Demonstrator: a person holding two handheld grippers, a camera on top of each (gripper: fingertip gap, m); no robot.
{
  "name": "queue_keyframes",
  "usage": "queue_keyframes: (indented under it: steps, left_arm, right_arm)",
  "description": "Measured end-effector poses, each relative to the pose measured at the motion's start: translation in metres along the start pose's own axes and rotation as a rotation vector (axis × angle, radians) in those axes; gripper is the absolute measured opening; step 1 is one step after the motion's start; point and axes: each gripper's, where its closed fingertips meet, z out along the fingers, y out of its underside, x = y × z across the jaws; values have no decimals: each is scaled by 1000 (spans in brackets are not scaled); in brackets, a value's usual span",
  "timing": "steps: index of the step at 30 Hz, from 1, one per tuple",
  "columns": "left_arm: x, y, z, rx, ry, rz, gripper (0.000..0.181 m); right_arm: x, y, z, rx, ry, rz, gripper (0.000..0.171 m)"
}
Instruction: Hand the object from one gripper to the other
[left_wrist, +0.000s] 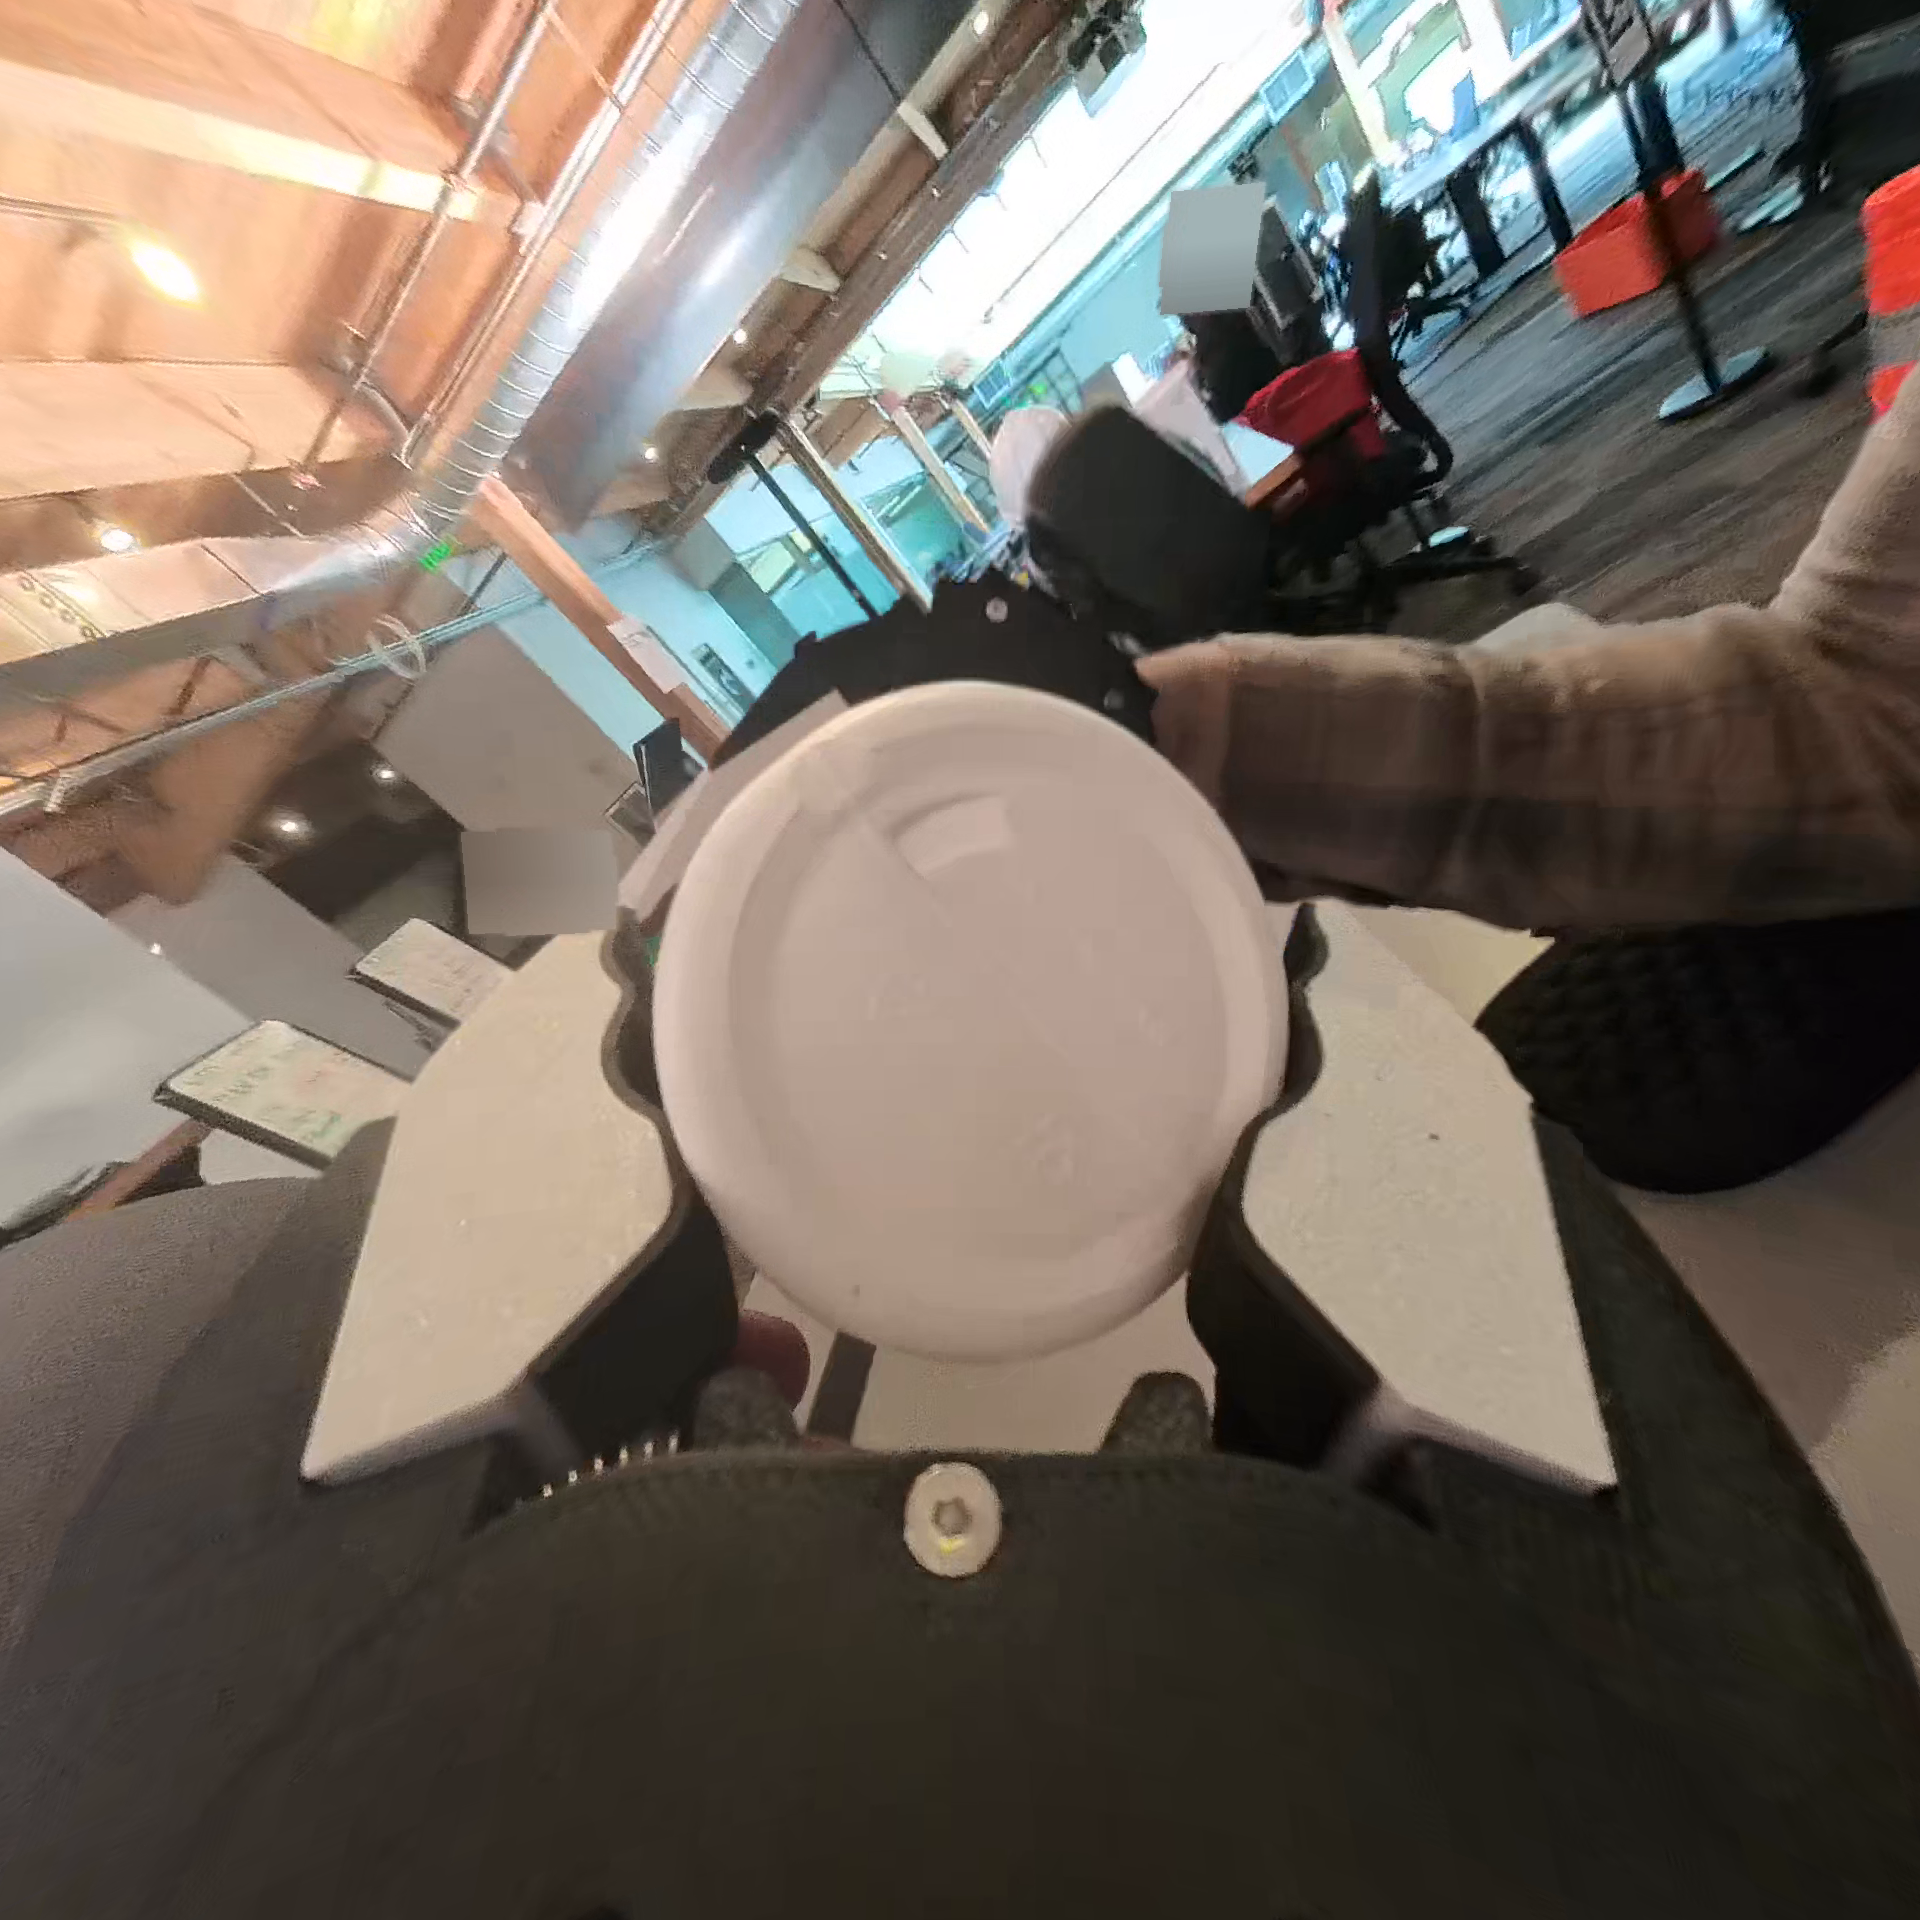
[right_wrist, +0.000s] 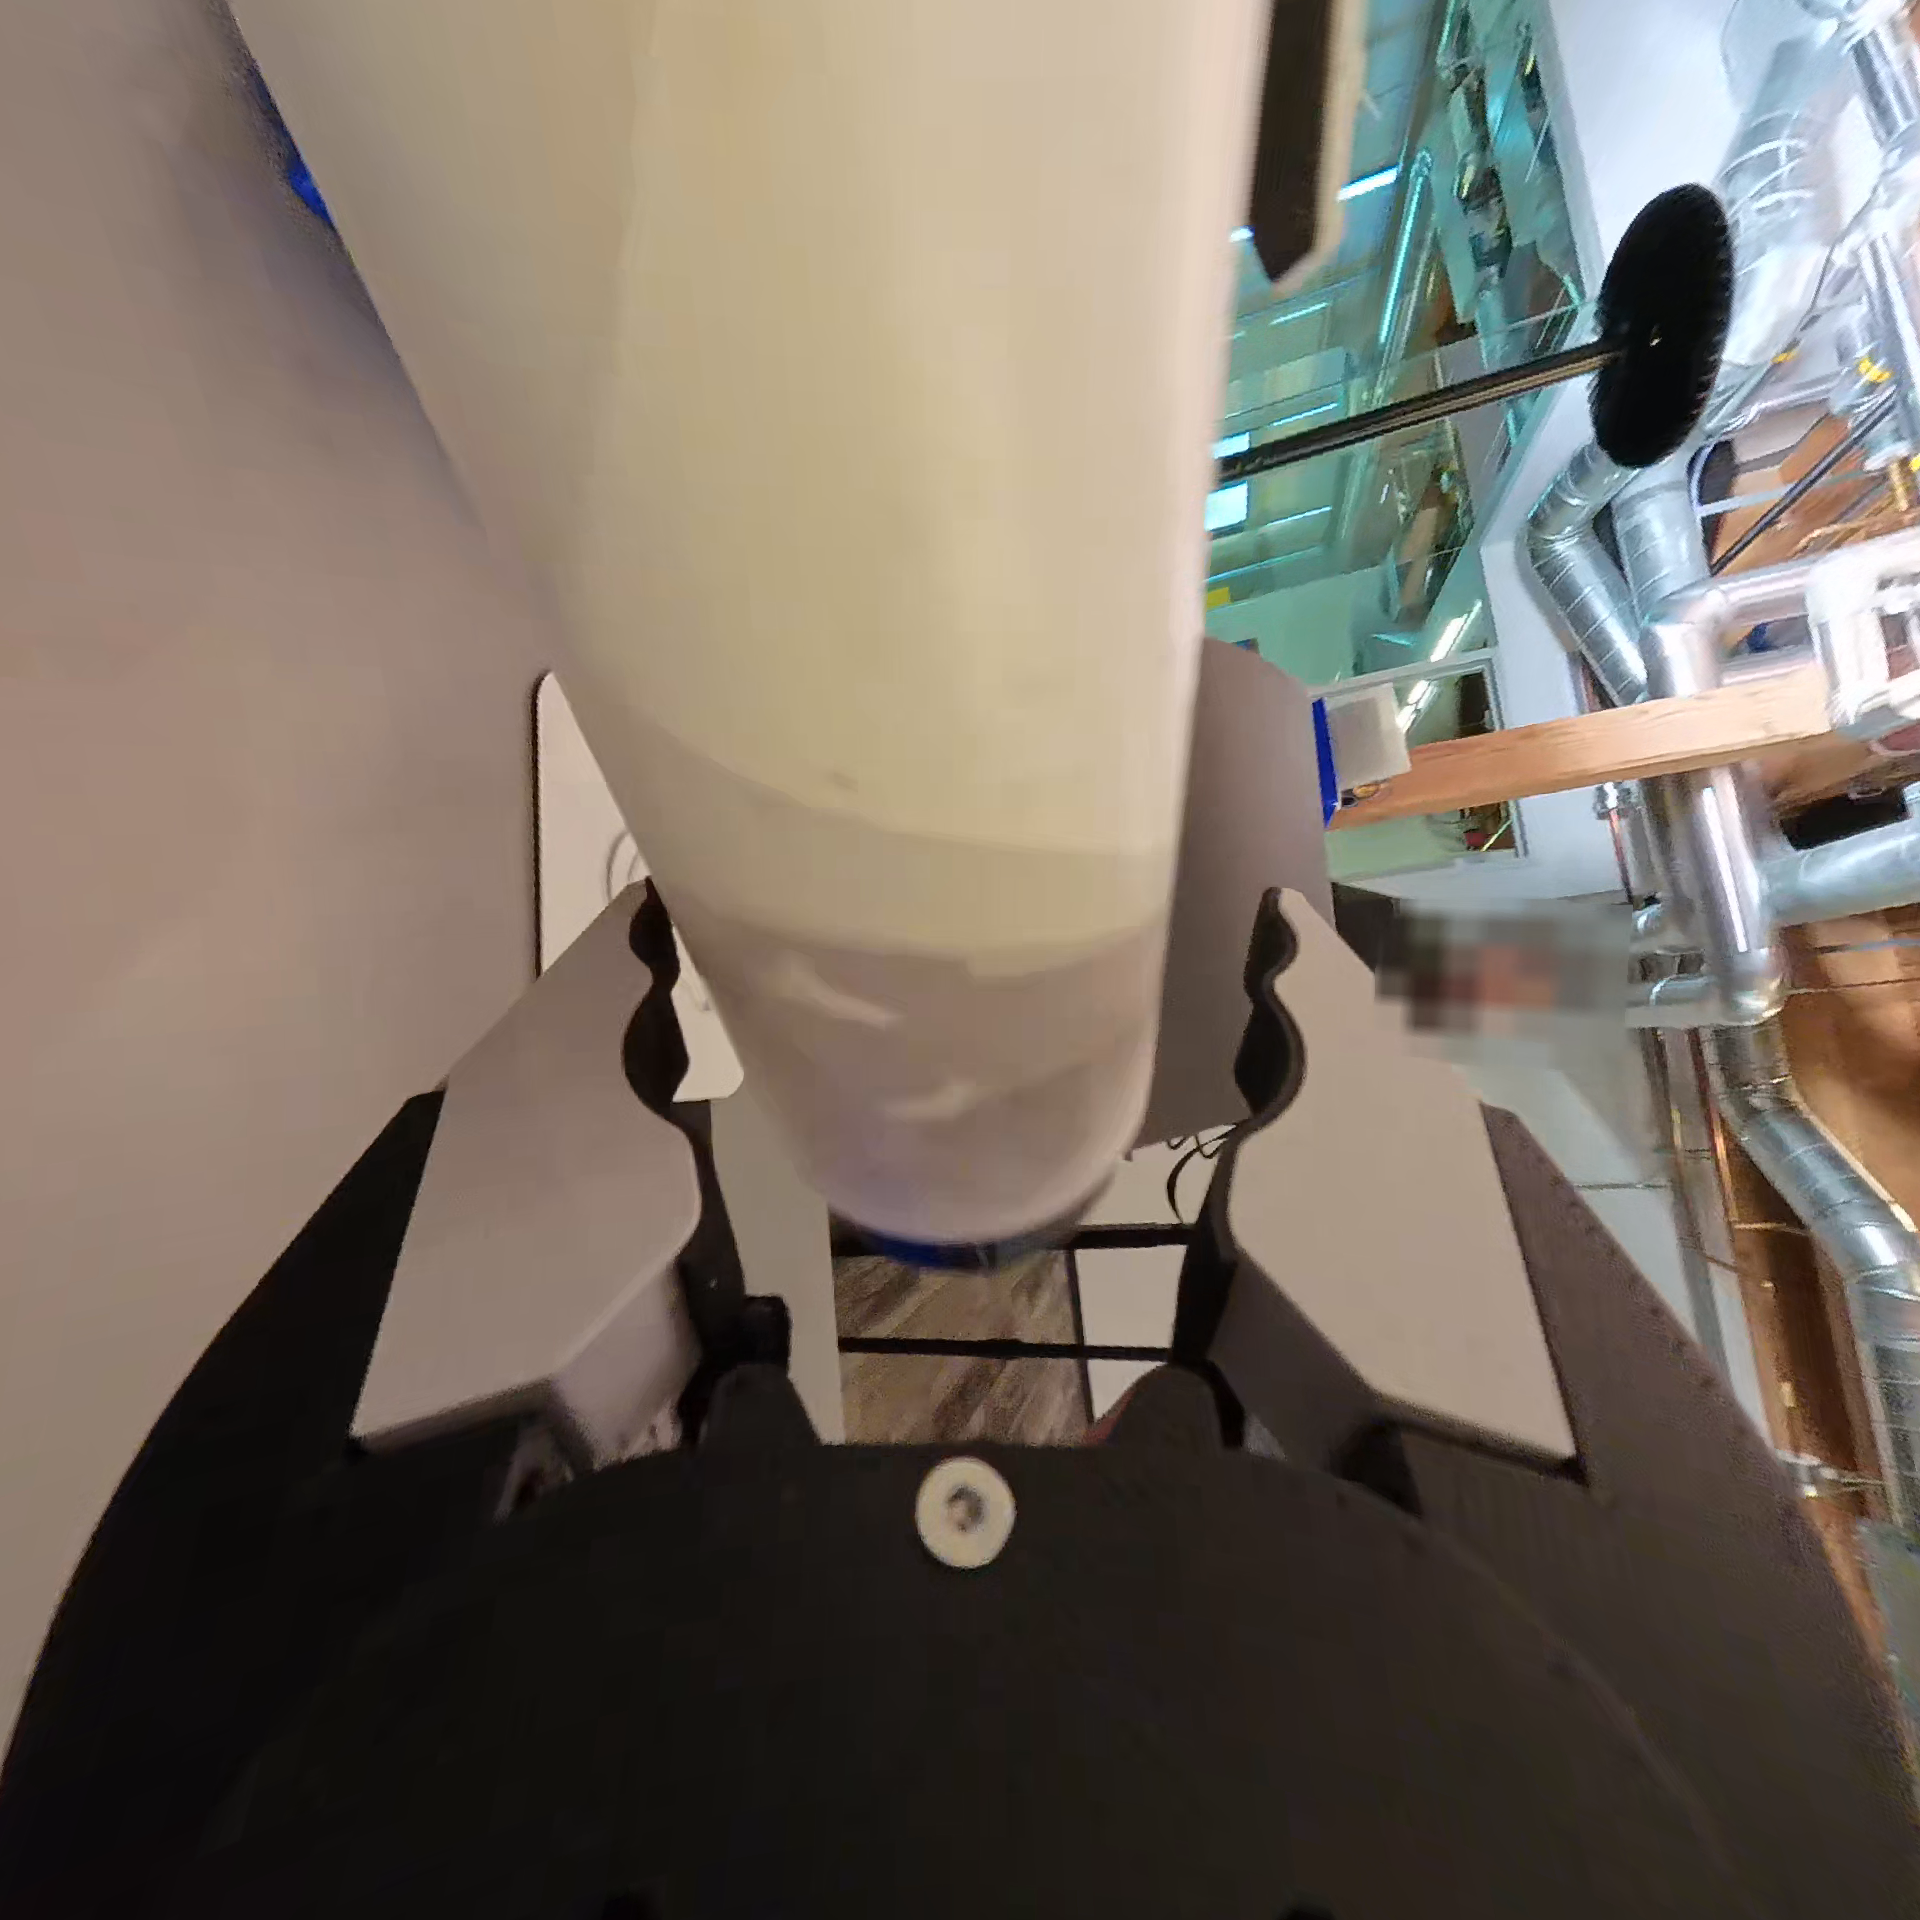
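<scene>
A white, cream-sided bottle (left_wrist: 966, 1039) points its round flat end at the left wrist camera. My left gripper (left_wrist: 966, 935) is shut on it, both fingers pressed on its sides. In the right wrist view the bottle (right_wrist: 883, 520) runs lengthwise away from the camera between the fingers of my right gripper (right_wrist: 961, 914). These stand open around its near end, with a gap at the right finger. The right gripper (left_wrist: 987, 644) shows dark behind the bottle in the left wrist view, held by a hand in a plaid sleeve (left_wrist: 1507, 769). A left finger (right_wrist: 1299, 135) shows beside the bottle's far end.
Both grippers are raised in the air in an open office. Desks, chairs and orange boxes (left_wrist: 1631, 249) stand far off. Ceiling ducts (right_wrist: 1662, 582) and a black round stand (right_wrist: 1662, 332) show to the right. A grey-white panel (right_wrist: 208, 623) fills the left.
</scene>
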Motion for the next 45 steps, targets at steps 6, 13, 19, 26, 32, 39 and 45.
queue_keyframes:
  steps: [6, 13, 19, 26, 32, 39, 45]
  left_arm:
    - [-5, 3, -5, -34, 36, -93, 113]
    - [-20, 5, -7, -35, -26, -140, 106]
    - [-40, 17, -18, -119, -130, -53, 102]
    - [-48, 68, -11, -317, -214, 142, 93]
    - [-59, 102, -4, -362, -331, 271, 96]
    - [-51, 118, 4, -404, -381, 504, 100]
    - [-42, 116, 12, -408, -478, 909, 108]
  right_arm:
    - [-13, -5, 20, 31, -10, 12, 95]
    - [-30, -6, 33, 114, -105, 214, 93]
    - [-18, -15, 28, 331, -197, 631, 92]
    - [-4, -8, 28, 493, -325, 1075, 93]
    - [2, 9, 26, 531, -439, 1357, 92]
    - [-6, 17, 34, 519, -500, 1497, 93]
    - [5, 0, 30, 682, -618, 1689, 93]
